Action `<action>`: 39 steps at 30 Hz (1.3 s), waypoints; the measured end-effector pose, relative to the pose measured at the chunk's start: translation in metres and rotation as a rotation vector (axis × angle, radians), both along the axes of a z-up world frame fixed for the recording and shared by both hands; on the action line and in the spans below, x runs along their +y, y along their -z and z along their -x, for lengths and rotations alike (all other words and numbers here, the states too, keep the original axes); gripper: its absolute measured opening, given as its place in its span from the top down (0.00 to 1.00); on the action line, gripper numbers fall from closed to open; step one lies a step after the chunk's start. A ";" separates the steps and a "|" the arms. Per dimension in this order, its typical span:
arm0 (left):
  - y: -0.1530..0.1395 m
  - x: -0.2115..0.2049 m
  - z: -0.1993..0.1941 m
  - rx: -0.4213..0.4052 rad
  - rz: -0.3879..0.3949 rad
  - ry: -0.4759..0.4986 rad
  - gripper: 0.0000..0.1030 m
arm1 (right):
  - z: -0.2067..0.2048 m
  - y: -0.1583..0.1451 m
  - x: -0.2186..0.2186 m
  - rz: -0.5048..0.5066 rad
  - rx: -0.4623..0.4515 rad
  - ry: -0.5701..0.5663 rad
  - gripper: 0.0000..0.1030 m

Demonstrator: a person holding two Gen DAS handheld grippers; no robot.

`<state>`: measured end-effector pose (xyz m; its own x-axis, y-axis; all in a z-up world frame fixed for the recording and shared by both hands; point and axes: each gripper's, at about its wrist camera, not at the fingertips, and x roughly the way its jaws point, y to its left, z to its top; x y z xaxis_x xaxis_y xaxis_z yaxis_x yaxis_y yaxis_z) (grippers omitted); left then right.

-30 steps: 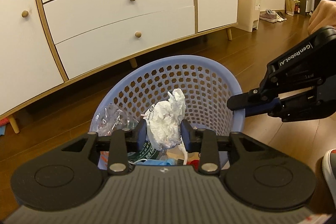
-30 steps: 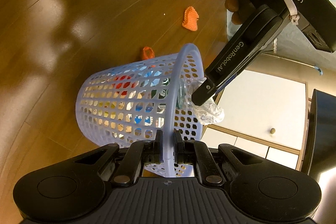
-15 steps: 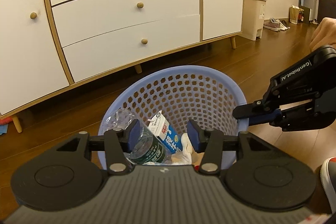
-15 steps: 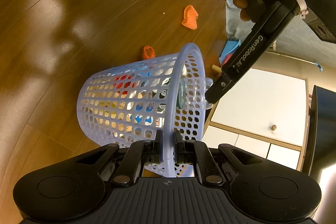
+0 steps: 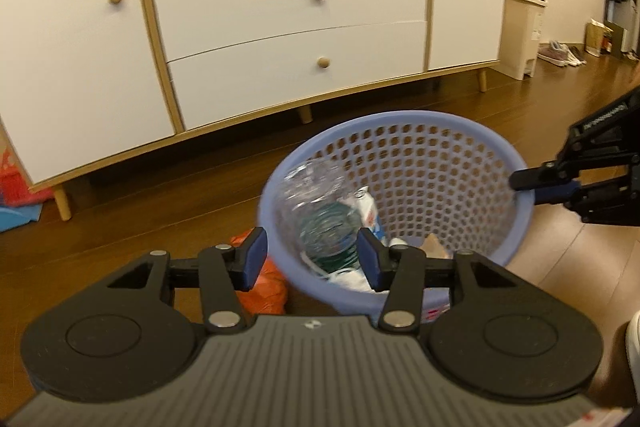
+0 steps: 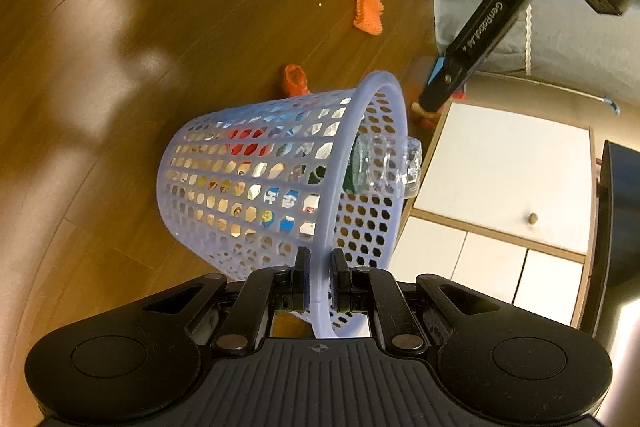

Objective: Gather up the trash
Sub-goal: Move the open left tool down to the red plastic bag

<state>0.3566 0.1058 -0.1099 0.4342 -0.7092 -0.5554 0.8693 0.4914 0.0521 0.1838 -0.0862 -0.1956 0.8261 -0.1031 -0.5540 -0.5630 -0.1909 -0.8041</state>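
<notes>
The right hand-held gripper point(image 6: 319, 281) is clenched on the rim of the pale blue perforated plastic basket point(image 5: 400, 131), which is tilted above the wooden floor point(image 6: 120, 27) with a clear crushed plastic bottle point(image 6: 384, 167) jutting past its rim. The left hand-held gripper point(image 5: 312, 255) is released and empty over an orange crumpled wrapper point(image 5: 268, 283) just left of the basket. To do the next pick well, it should probably descend squarely onto that wrapper while the right keeps the basket steady so the bottle does not slip out.

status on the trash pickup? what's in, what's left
Done: the basket already holds a clear bottle, a carton and paper. In hand: the right gripper is clamped on the basket rim; the left gripper is open and empty. Left: two orange scraps lie on the floor beside the basket.
</notes>
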 end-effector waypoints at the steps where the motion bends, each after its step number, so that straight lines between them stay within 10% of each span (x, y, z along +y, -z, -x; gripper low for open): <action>1: 0.001 0.002 -0.002 0.001 -0.002 -0.006 0.57 | 0.000 0.000 0.000 -0.001 0.003 0.003 0.94; 20: 0.059 0.016 -0.040 0.061 -0.128 -0.108 0.57 | -0.006 0.008 -0.019 0.013 0.028 0.147 0.94; 39: 0.168 -0.056 -0.082 0.095 -0.240 -0.151 0.49 | -0.033 0.013 0.003 -0.009 0.022 0.205 0.93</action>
